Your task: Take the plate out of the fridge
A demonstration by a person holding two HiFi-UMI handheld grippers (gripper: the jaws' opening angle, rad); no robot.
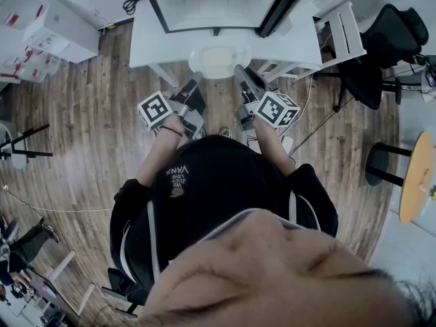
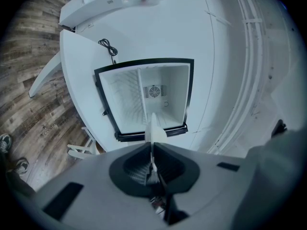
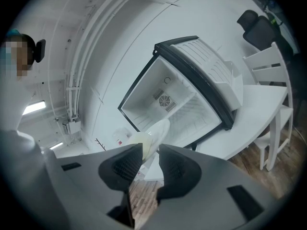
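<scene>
Plate (image 1: 216, 60) already clear of the fridge (image 1: 218, 5), carried level above the white bench (image 1: 153, 43), at 12 o'clock from the person and just short of the cabinet's open mouth. Left tongs (image 1: 193, 86) closed tight on its rim at about 8 o'clock, plate edge-on between the pads. Right tongs (image 1: 240, 72) at the 4 o'clock rim, standing partly apart with the rim between them; judged a grip on the thicker curve, though a gap shows beside the plate. Removal itself looks done. Left to do, by my reading: set the plate down, perhaps shut the door (image 3: 211, 71). Fridge interior: bare ribbed walls, a small fan on the back wall, nothing stored. Door shelves look empty too. Plate carries nothing visible.
</scene>
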